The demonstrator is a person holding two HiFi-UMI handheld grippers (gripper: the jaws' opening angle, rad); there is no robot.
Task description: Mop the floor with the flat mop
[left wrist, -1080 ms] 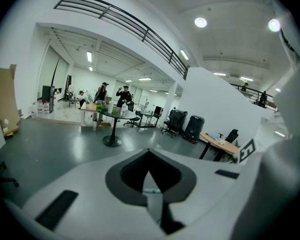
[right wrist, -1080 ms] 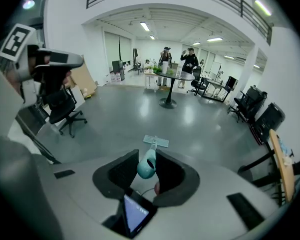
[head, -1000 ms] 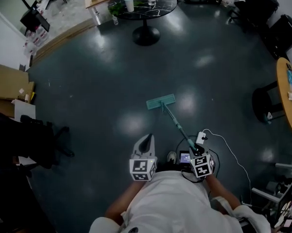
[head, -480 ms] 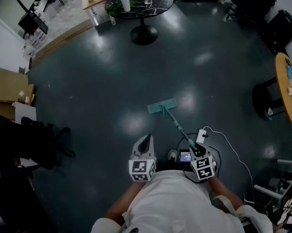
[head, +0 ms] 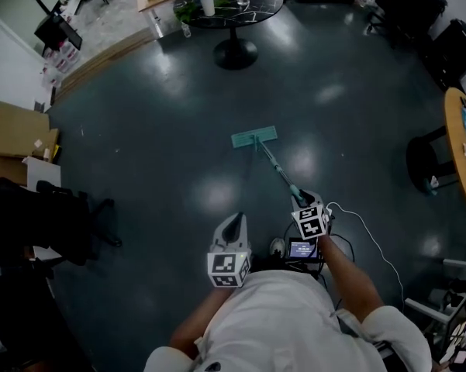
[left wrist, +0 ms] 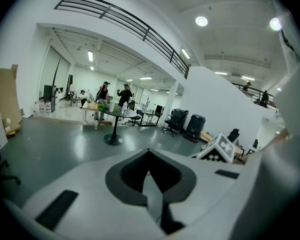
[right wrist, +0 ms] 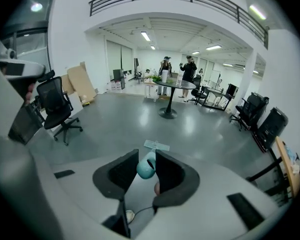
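Note:
The flat mop lies on the dark floor with its teal head (head: 254, 137) well ahead of me. Its thin handle (head: 277, 173) slants back to my right gripper (head: 304, 204), which is shut on the teal grip end. In the right gripper view that grip end (right wrist: 147, 167) sits between the two dark pads, with the mop head (right wrist: 156, 145) flat on the floor beyond. My left gripper (head: 233, 223) hangs near my waist, left of the handle and apart from it. Its jaws (left wrist: 149, 153) meet at a point with nothing between them.
A round black table (head: 229, 6) with a cup and a bottle stands far ahead. An office chair (head: 43, 223) and cardboard boxes (head: 12, 134) are at the left. At the right are a wooden table (head: 461, 142) and black chairs (head: 450, 49). A white cable (head: 366, 237) and a small screen device (head: 304, 249) lie by my feet.
My right gripper has pushed forward and the mop head has slid away from me across the floor toward the round table. The left gripper has stayed where it was.

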